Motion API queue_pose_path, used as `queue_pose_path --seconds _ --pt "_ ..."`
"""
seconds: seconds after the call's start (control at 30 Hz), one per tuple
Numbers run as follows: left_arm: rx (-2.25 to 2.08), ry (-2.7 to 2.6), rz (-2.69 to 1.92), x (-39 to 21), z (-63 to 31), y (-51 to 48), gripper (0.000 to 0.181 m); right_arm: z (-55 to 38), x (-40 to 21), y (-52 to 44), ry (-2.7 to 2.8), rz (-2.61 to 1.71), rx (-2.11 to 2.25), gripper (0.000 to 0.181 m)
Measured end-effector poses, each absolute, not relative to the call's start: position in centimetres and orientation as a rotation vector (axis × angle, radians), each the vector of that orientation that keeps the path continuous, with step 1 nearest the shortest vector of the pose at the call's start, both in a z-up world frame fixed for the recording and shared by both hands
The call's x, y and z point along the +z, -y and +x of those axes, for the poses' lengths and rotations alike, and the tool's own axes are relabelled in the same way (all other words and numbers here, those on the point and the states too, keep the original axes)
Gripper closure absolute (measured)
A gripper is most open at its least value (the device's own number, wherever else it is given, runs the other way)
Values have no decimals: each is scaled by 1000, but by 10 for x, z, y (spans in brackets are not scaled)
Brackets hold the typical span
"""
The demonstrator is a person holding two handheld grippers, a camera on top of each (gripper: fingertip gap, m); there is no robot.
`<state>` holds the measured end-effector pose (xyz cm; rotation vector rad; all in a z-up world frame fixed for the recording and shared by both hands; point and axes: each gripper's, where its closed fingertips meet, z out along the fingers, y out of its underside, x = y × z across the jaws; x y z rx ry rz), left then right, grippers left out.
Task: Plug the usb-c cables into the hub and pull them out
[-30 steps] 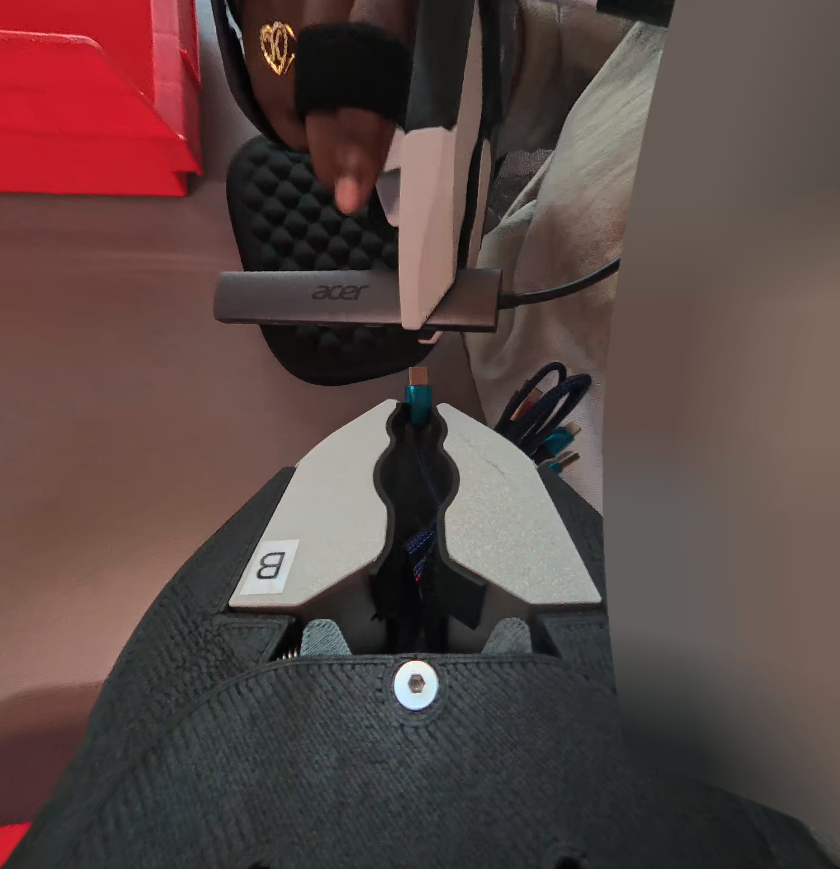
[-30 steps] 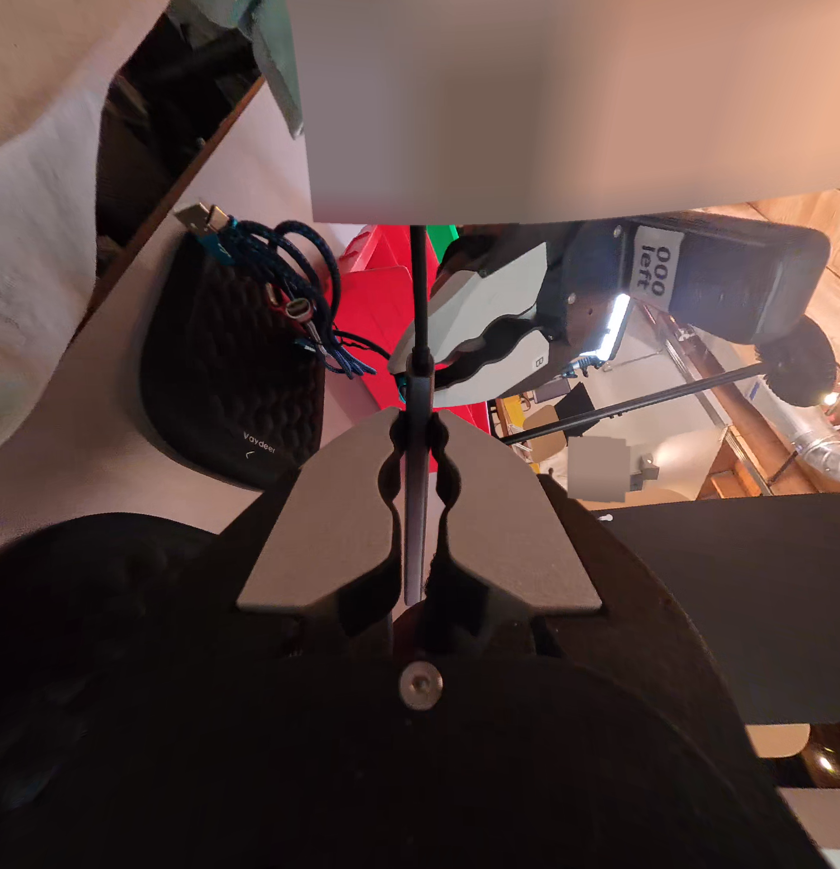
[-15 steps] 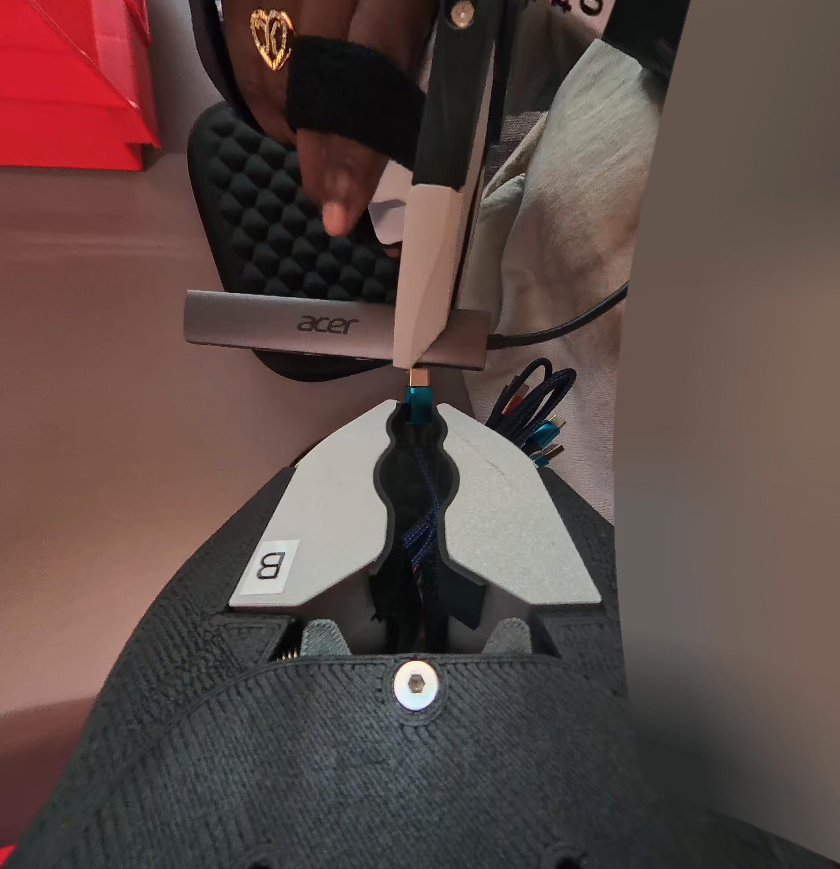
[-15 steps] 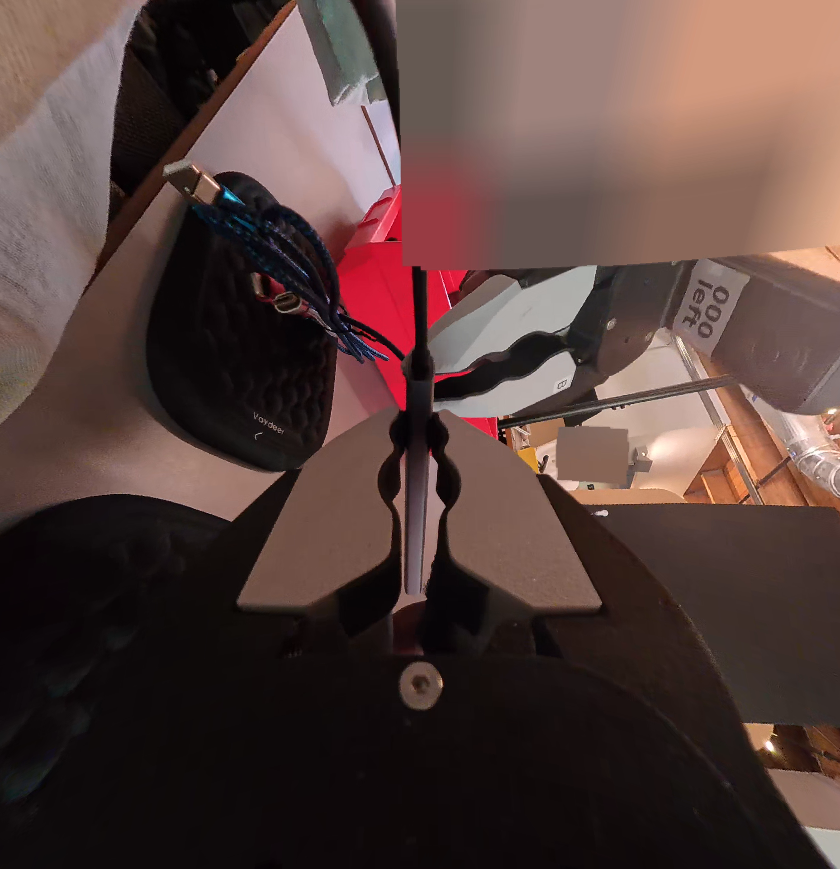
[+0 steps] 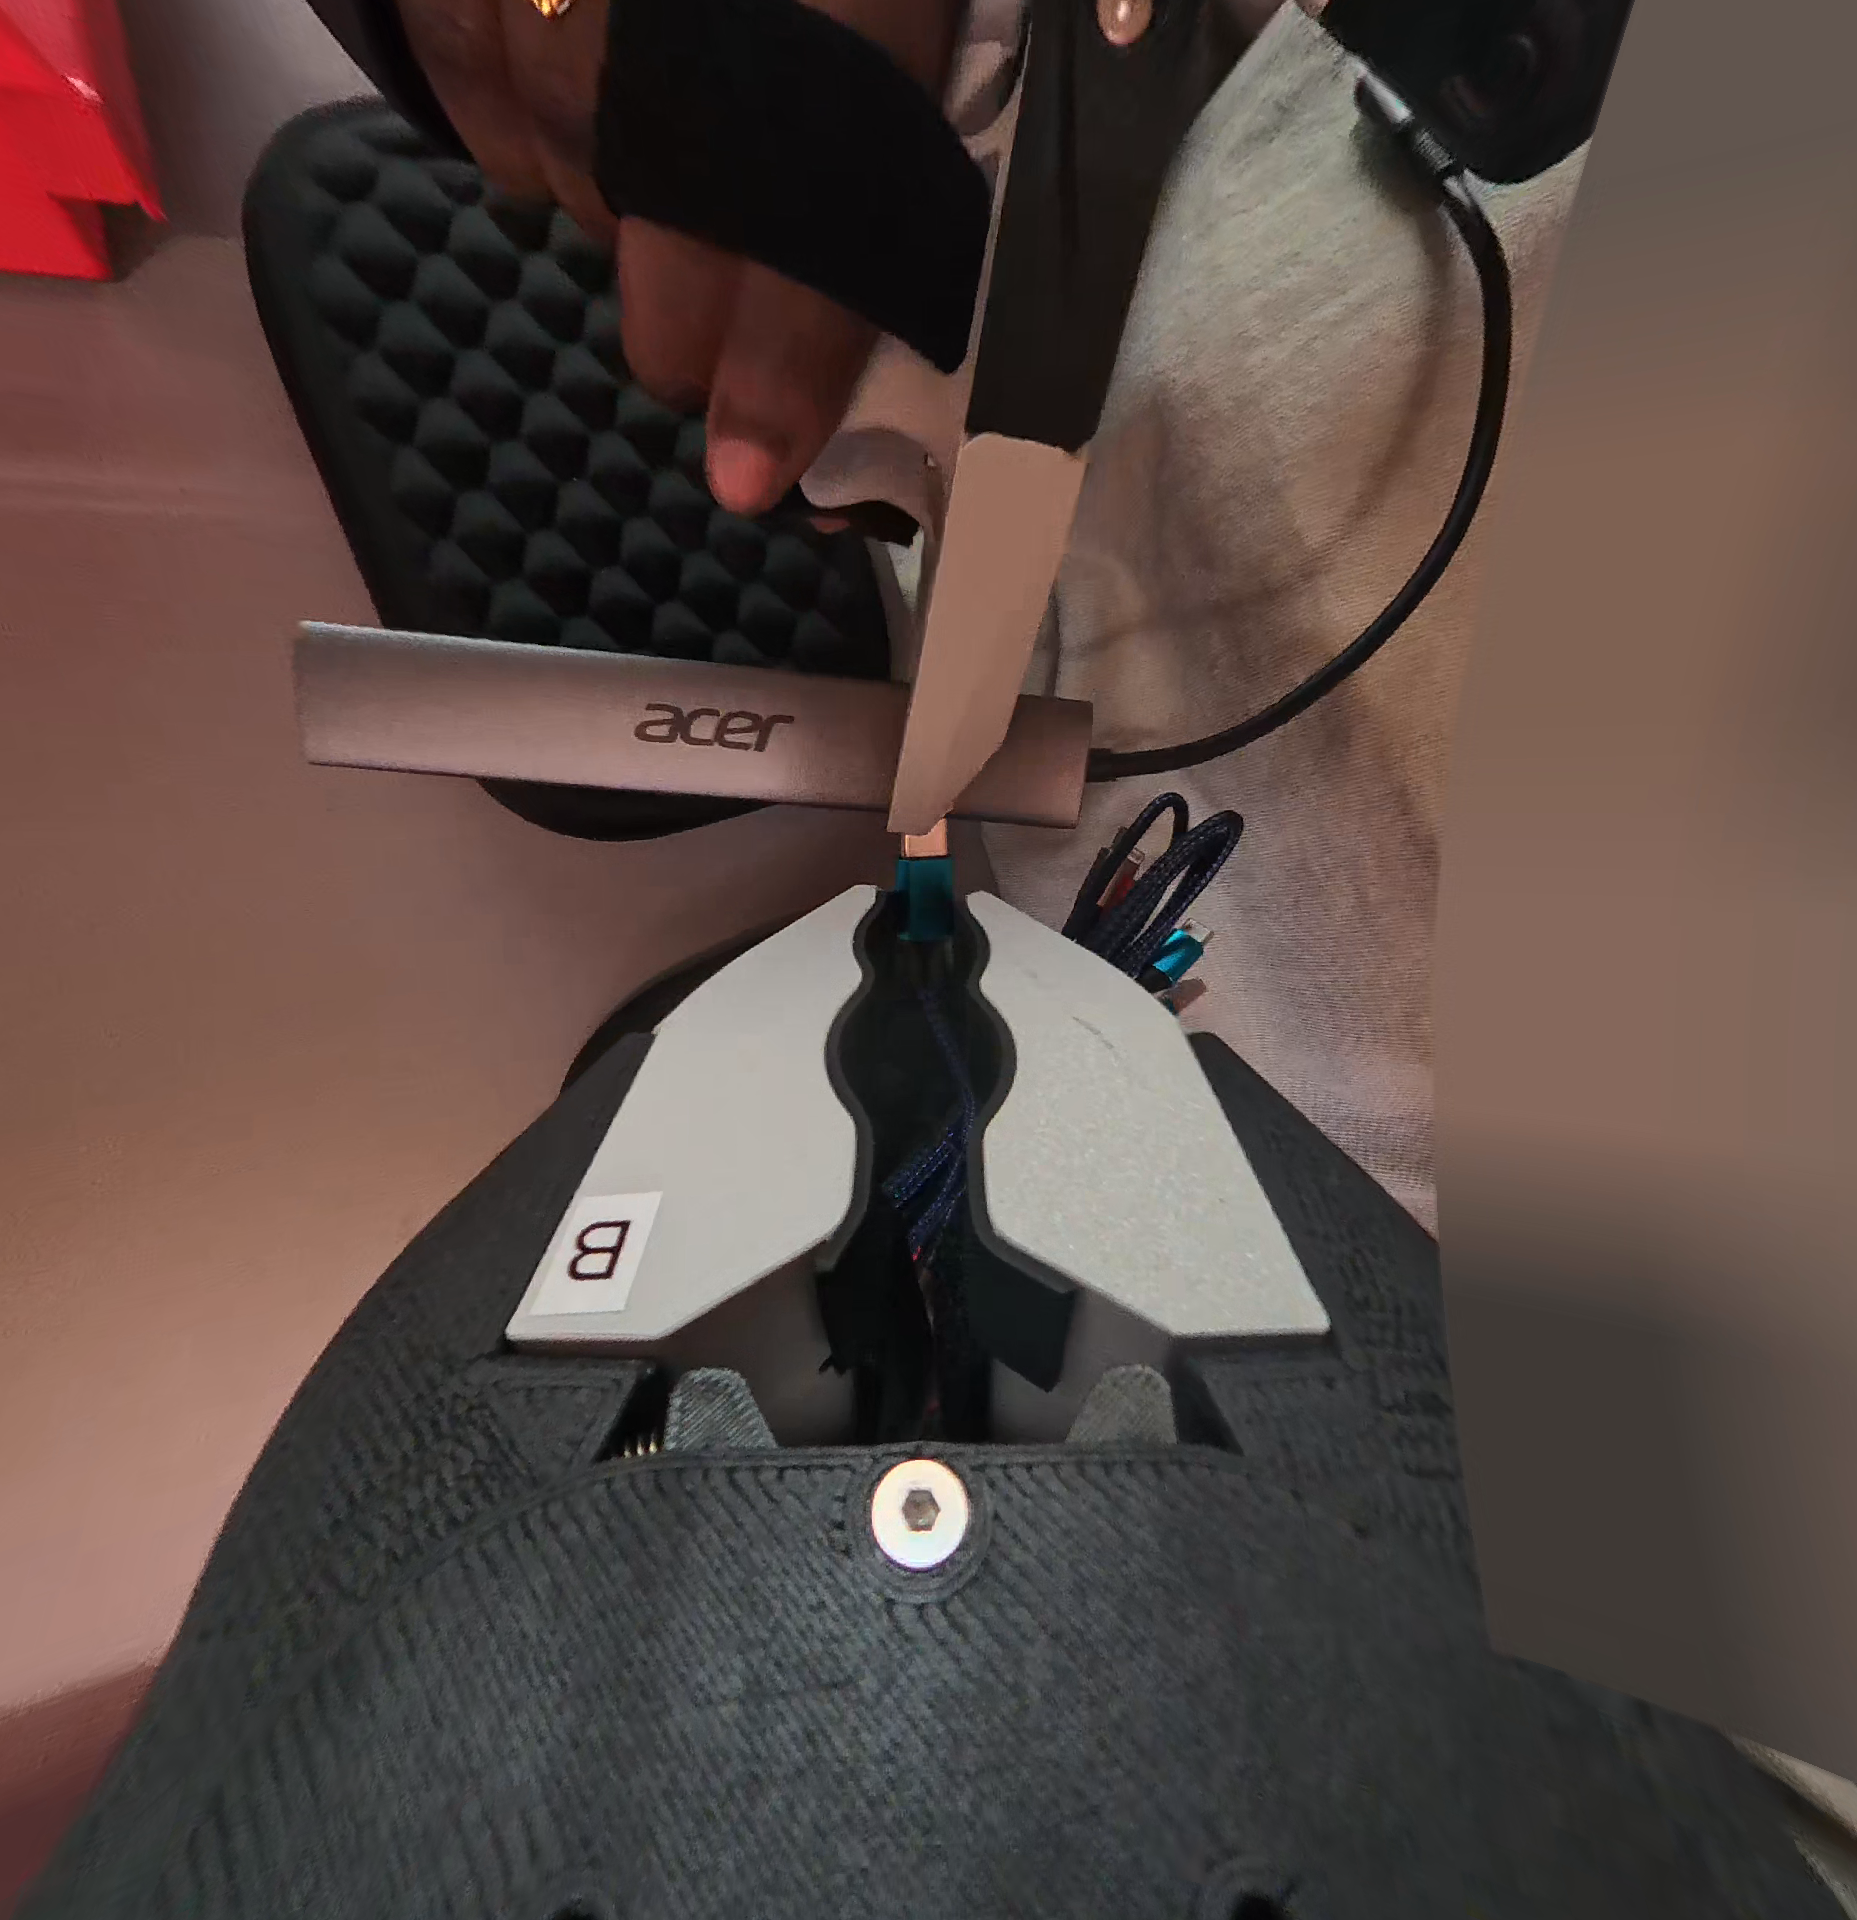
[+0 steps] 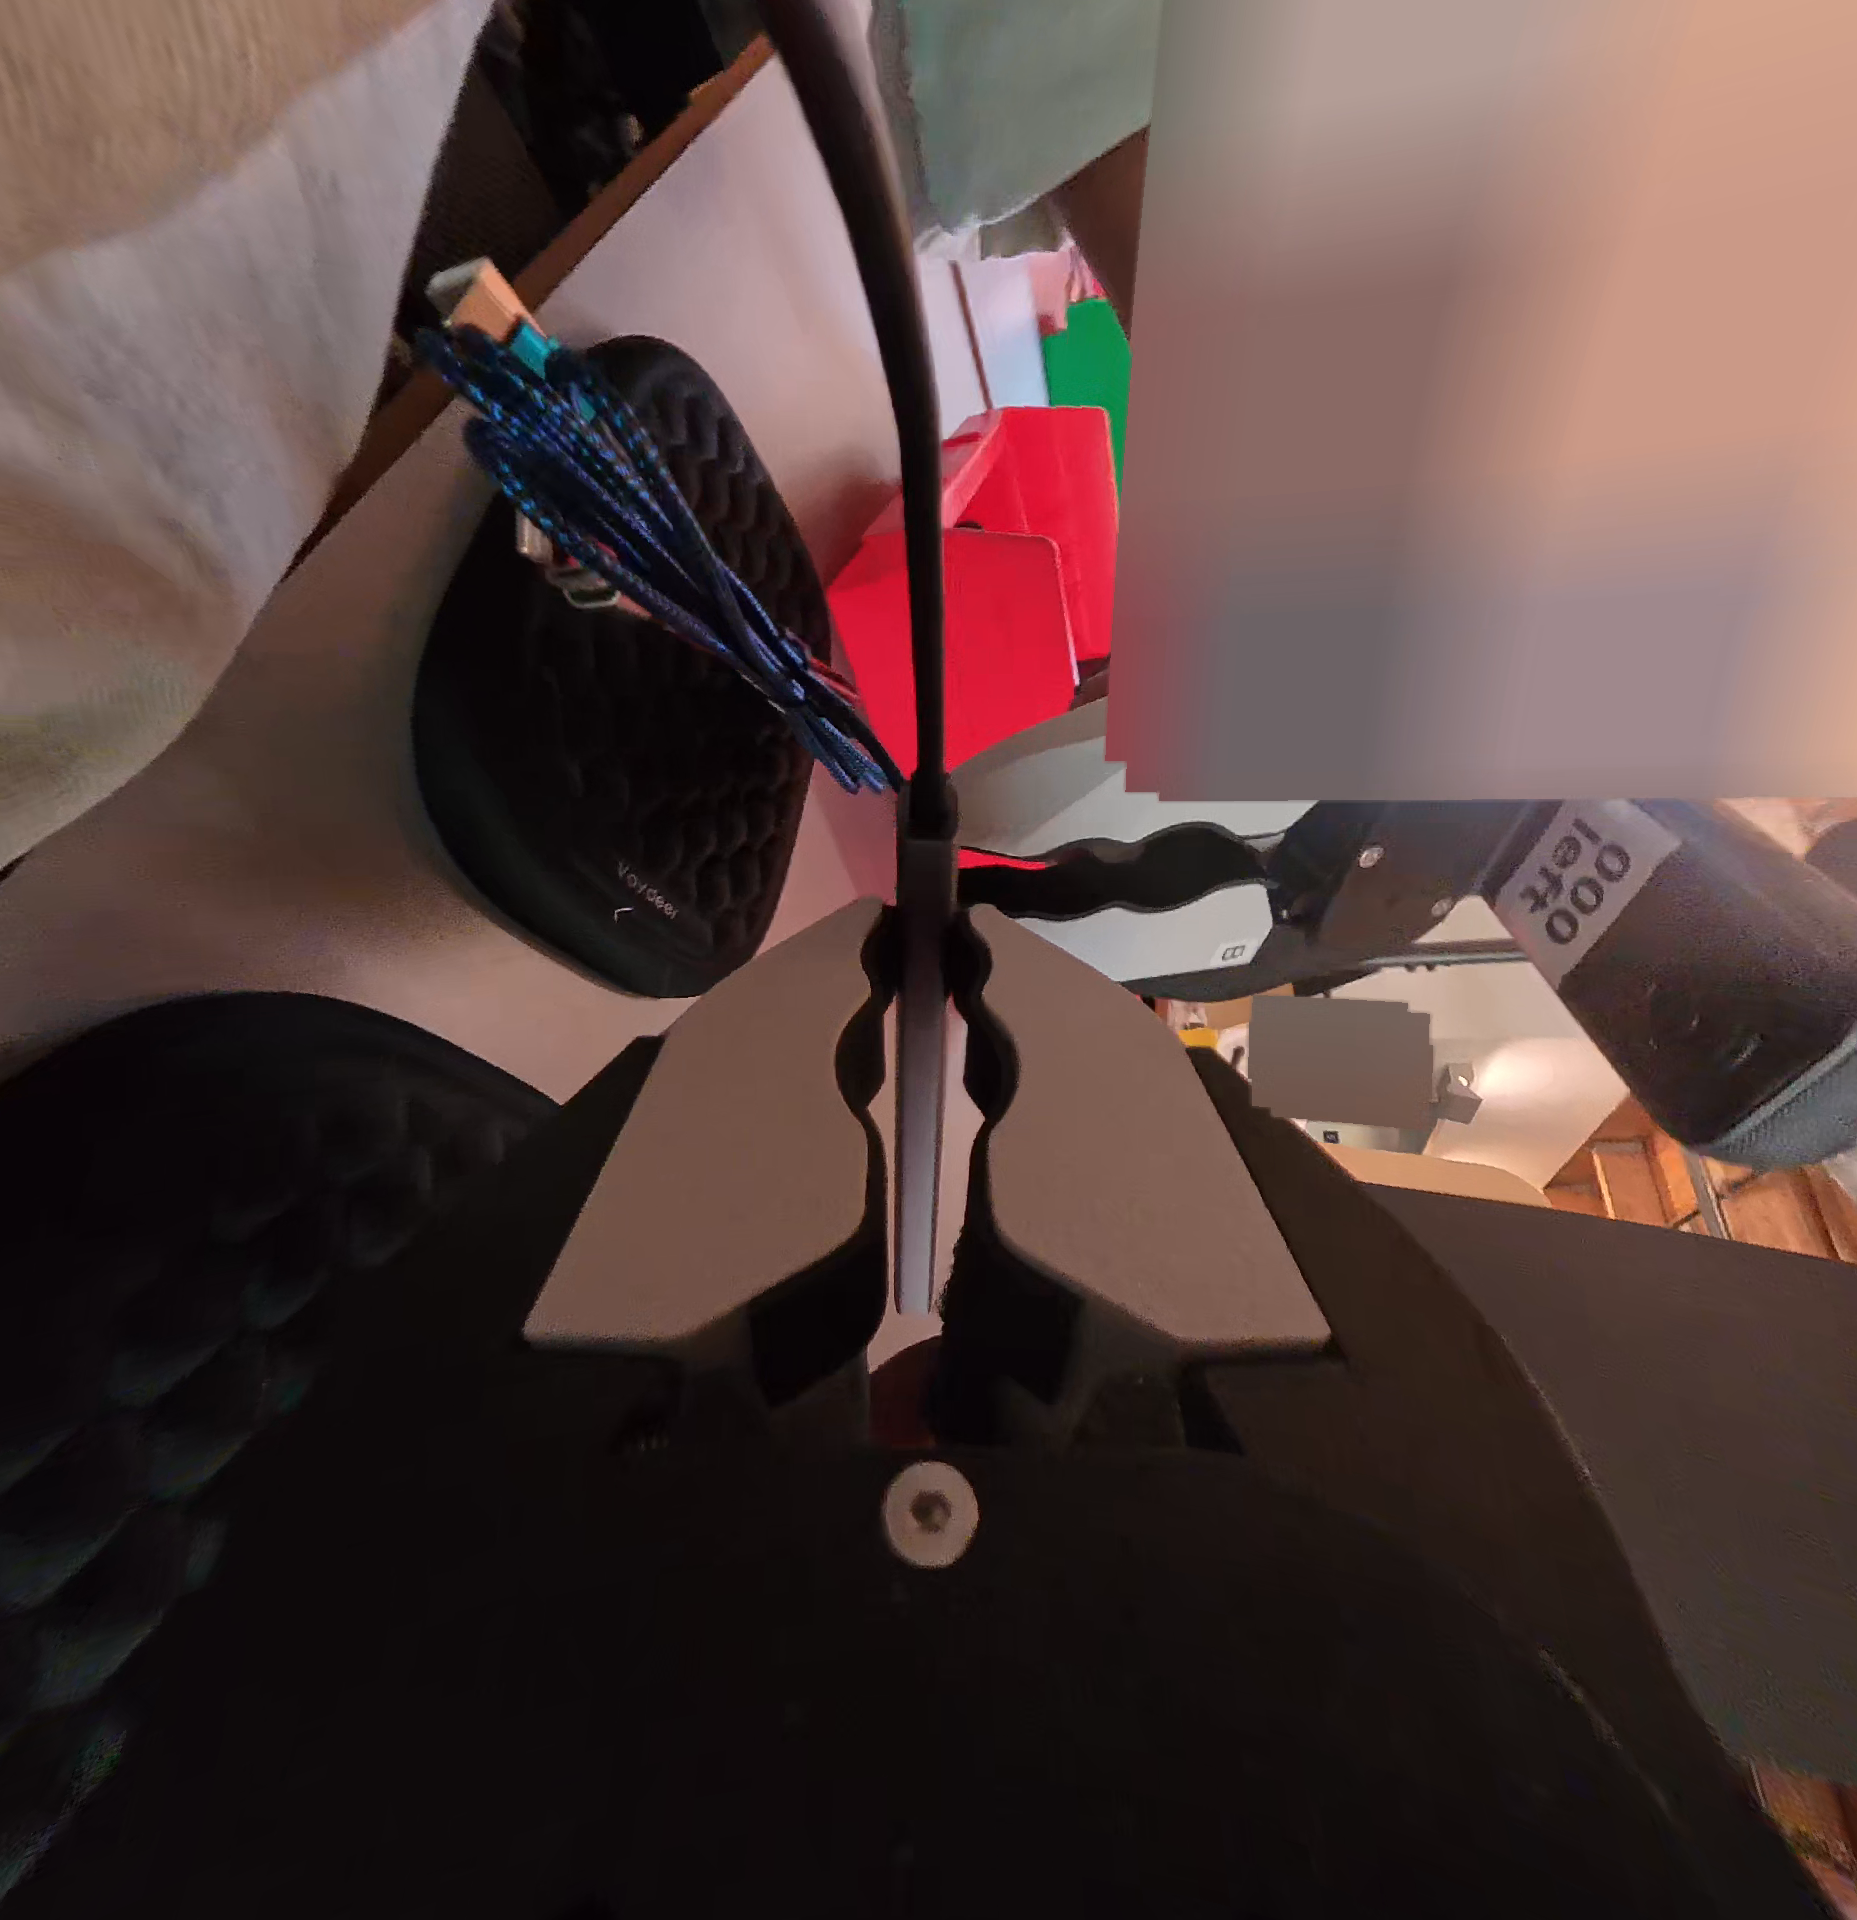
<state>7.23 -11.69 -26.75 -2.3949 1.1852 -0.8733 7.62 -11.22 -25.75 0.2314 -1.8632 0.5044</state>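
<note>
Plug (image 5: 922, 894): teal, pinched by left gripper (image 5: 922, 920), tip straight ahead at hub's (image 5: 591, 722) lower edge; hub lies crosswise, clamped in right gripper (image 6: 922, 935).

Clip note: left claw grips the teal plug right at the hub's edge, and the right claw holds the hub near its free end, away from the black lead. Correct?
Not quite. In the left wrist view the right claw clamps the hub at the end where its black lead exits, not the free end. The rest stands: the left claw grips the teal plug at the hub's edge.
</note>
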Motion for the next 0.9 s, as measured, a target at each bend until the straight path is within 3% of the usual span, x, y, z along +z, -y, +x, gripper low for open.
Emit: queue_pose_path --seconds 0.9 --pt "-977 -1178 -2277 -287 74 109 174 73 -279 108 1927 287 527 172"
